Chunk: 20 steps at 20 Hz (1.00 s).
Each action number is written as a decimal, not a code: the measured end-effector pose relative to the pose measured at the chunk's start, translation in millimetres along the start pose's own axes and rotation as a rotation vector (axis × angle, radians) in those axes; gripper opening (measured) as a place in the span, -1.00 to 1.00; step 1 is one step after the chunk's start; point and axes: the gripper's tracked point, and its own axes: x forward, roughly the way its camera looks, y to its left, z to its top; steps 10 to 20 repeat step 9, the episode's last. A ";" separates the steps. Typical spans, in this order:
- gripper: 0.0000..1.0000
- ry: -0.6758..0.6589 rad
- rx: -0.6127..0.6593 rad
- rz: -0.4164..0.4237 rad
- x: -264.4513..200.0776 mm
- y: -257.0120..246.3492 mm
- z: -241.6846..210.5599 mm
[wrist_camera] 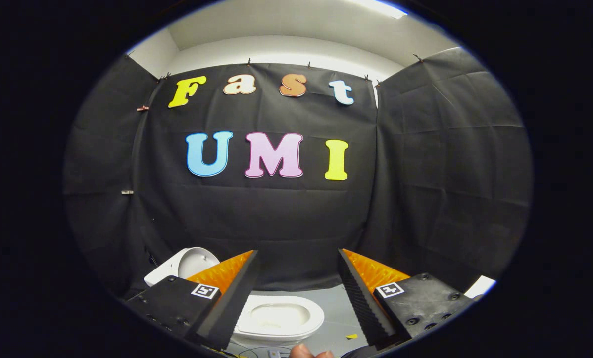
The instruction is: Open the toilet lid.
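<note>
A small white toilet stands on the grey floor below my gripper (pixel 297 252). Its oval seat and bowl (pixel 278 318) lie between and under the two fingers, with the bowl's inside showing. The white lid (pixel 189 262) is raised and leans back behind the left finger (pixel 232 293), which hides part of it. The fingers are spread wide apart with nothing between them, and they touch no part of the toilet.
Black cloth walls close the booth at the back and on both sides. The grey floor (pixel 334 308) runs around the toilet, with a small yellow scrap (pixel 351 336) on it. A person's fingertip (pixel 304 351) shows below the bowl. A white edge (pixel 480 286) sits at the right.
</note>
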 end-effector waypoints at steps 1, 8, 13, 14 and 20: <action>0.97 0.009 -0.003 -0.002 4.5 1.4 -3.7; 0.98 -0.005 0.004 0.052 11.9 26.5 0.9; 0.97 -0.018 0.023 0.058 11.0 28.6 3.9; 0.97 -0.018 0.023 0.058 11.0 28.6 3.9; 0.97 -0.018 0.023 0.058 11.0 28.6 3.9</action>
